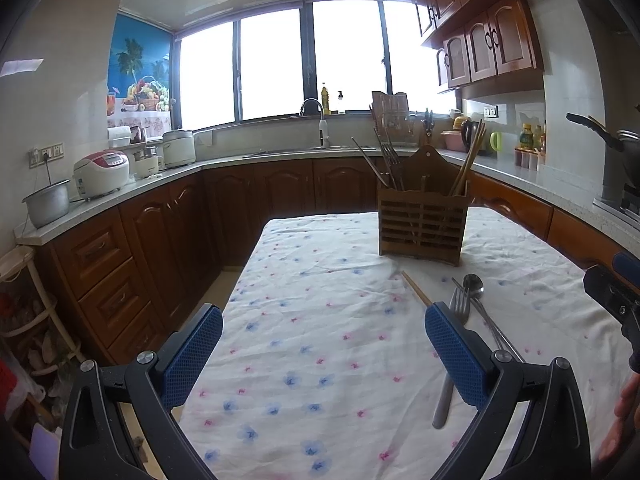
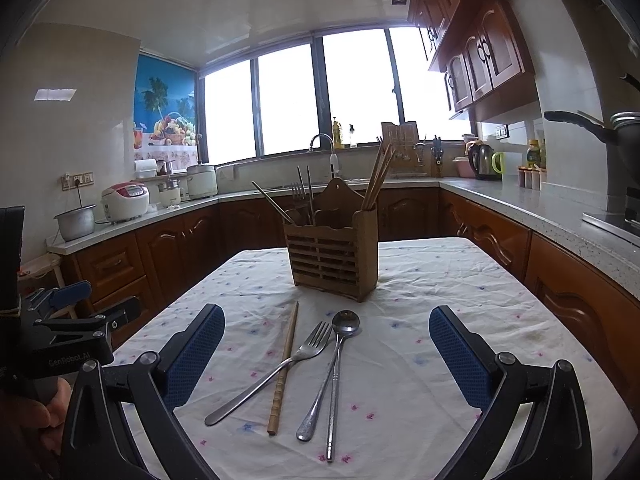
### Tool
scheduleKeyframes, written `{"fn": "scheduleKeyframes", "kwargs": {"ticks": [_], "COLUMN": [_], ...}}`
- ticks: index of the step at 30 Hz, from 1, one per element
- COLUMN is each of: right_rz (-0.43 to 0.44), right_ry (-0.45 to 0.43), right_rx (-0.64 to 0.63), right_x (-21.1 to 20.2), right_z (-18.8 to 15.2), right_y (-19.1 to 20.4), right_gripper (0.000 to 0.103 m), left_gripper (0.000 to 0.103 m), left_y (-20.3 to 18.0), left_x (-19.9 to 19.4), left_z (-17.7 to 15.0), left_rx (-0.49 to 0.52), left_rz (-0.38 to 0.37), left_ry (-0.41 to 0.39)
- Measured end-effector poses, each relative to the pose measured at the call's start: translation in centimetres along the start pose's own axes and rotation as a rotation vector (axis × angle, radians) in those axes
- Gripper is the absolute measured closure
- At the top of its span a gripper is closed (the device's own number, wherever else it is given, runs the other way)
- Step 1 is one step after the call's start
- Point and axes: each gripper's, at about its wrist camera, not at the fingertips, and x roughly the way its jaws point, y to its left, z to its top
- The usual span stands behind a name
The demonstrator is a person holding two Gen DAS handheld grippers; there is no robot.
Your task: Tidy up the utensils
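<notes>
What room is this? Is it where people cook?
Yes, it looks like a home kitchen. A sink faucet stands under the big window, a rice cooker sits on the counter, and a wooden utensil holder stands on the cloth-covered table, with loose cutlery in front.

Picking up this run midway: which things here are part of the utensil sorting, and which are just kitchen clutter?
Job:
fork
spoon
wooden chopstick
metal chopstick
holder

Lying about:
rice cooker
pot
kettle
pan
</notes>
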Motion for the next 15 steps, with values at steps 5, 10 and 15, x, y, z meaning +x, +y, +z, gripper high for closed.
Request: {"fn": "scheduleKeyframes", "kwargs": {"ticks": [5,10,15], "right_rz": [0.001,0.000,0.003], "right_ry": [-0.001,-0.001,0.001], "right_rx": [0.000,-0.002,-0.003], "right_x": [-0.02,0.00,0.05], "right_z": [-0.01,0.00,0.08], "right_y": [0.01,0.03,0.03], "right_gripper": [0.000,0.000,0.000], "left_gripper": [0.001,0.001,0.001], "left_y": [-0.12,-0.17,-0.23], "left_x": [0.00,0.06,0.04], "left_z": [0.05,0.07,0.10], "left_rx": [-0.001,0.000,-0.002], "left_rz": [-0.001,0.003,-0.002], "left_ry": [0.000,0.002,0.002]}}
